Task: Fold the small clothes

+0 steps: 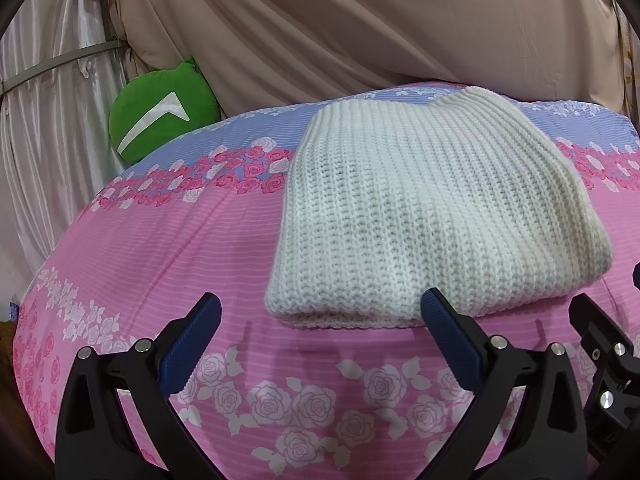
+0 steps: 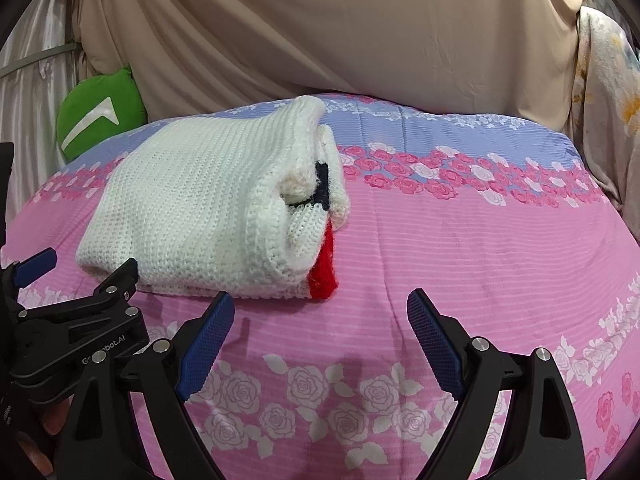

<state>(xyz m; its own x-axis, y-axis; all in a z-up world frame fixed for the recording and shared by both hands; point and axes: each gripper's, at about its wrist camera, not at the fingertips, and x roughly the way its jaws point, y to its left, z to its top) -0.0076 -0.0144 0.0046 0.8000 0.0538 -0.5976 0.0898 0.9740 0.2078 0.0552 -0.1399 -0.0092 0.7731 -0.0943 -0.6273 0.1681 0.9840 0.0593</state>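
A white knitted sweater (image 1: 424,208) lies folded into a thick rectangle on the pink rose-print bedcover (image 1: 168,248). In the right wrist view the sweater (image 2: 200,200) shows its folded right end, with a red patch and a dark blue stripe tucked inside. My left gripper (image 1: 320,312) is open and empty, just in front of the sweater's near edge. My right gripper (image 2: 320,312) is open and empty, over bare bedcover (image 2: 480,240) to the right of the sweater's near right corner. The left gripper's body (image 2: 72,328) shows at the left of the right wrist view.
A green cushion (image 1: 160,116) with a white mark sits at the back left against beige drapes (image 1: 360,20). A blue band with roses crosses the cover behind the sweater. A pale flowered cloth (image 2: 608,92) hangs at the right.
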